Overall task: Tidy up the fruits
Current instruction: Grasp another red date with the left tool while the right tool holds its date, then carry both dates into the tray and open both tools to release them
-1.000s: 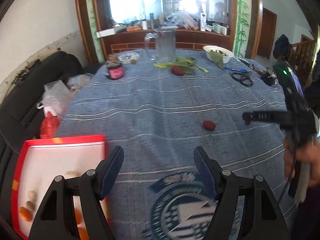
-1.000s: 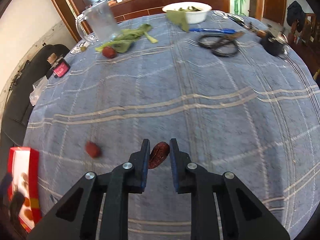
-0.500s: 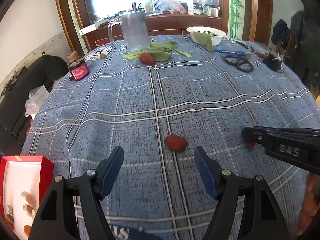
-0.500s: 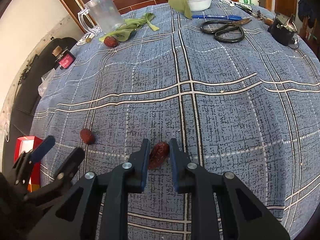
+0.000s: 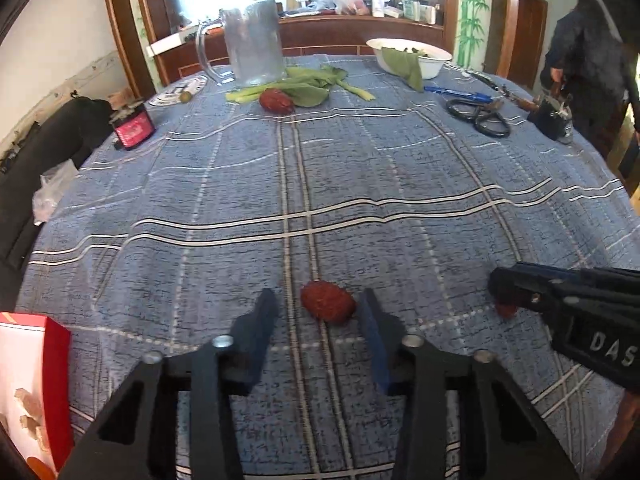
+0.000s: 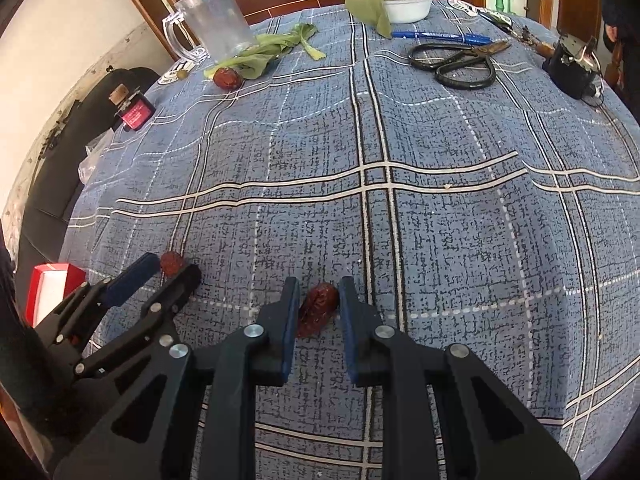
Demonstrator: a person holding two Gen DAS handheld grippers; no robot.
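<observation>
The left gripper (image 5: 320,312) stands wide open with a red date (image 5: 328,302) lying on the blue checked tablecloth (image 5: 360,168) between its fingers, neither pad touching it; the straddling pose suggests it is lined up to close on the fruit. The right gripper (image 6: 319,308) is narrowed around a second, darker date (image 6: 318,309), its left pad against the fruit and the right pad at most just touching, so the grasp looks almost made but not firm. Both fruits lie at the near edge of the cloth, close to the red box (image 5: 36,392) at the near left, probably where they are to go. A third date (image 5: 275,100) lies far off beside the green leaves (image 5: 304,90) and glass mug (image 5: 252,46).
</observation>
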